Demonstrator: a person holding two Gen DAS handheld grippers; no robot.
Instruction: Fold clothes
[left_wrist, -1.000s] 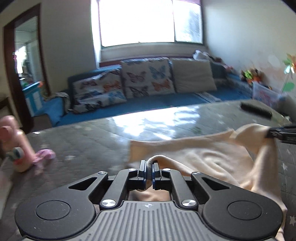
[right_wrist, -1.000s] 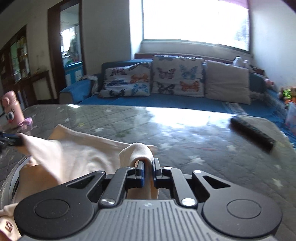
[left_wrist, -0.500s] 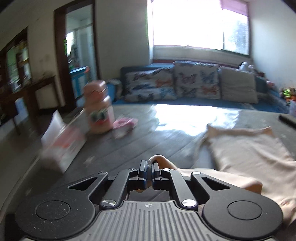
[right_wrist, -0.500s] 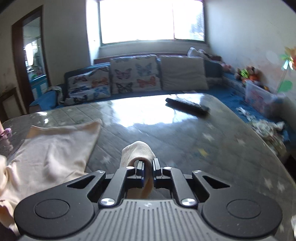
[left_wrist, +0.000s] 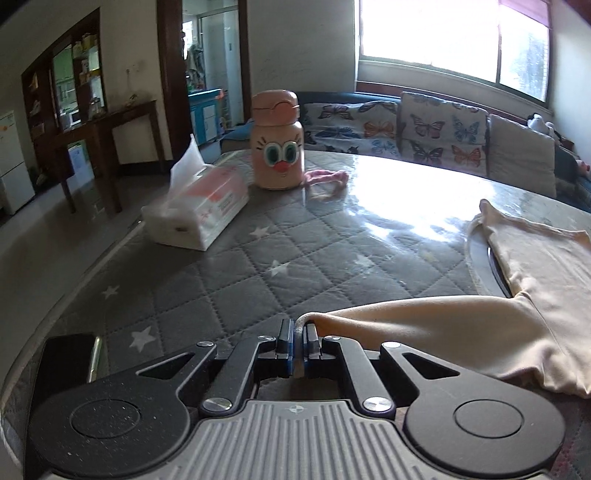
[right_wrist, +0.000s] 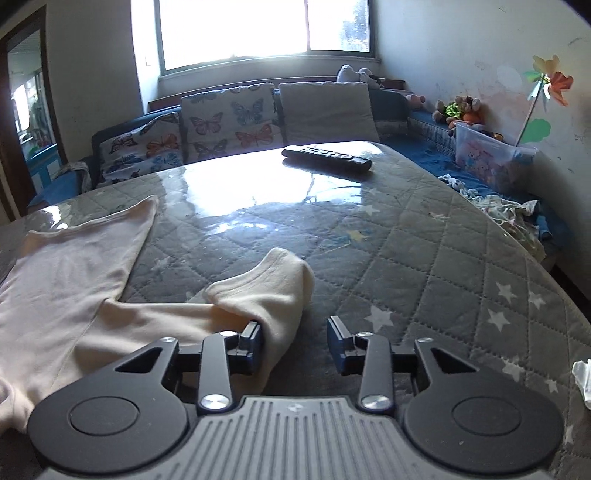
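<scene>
A cream garment (left_wrist: 524, 295) lies spread on the grey quilted star-print table (left_wrist: 258, 266). My left gripper (left_wrist: 298, 341) is shut on one sleeve end, which stretches right toward the garment body. In the right wrist view the garment (right_wrist: 62, 280) lies at the left, and its other sleeve (right_wrist: 273, 288) rests on the table against the left finger. My right gripper (right_wrist: 295, 343) is open, its jaws wide apart, with the sleeve end lying loose between them.
A pink cartoon-face bottle (left_wrist: 276, 142) with a pink strap and a tissue box (left_wrist: 201, 206) stand at the table's far left. A dark phone (left_wrist: 66, 363) lies near the front left edge. A black remote (right_wrist: 327, 157) lies far across the table (right_wrist: 424, 236). A sofa with cushions is behind.
My right gripper has opened and let go of the sleeve, which now lies on the table. Both grippers have swung outward, pulling the sleeves apart; the left still holds its sleeve.
</scene>
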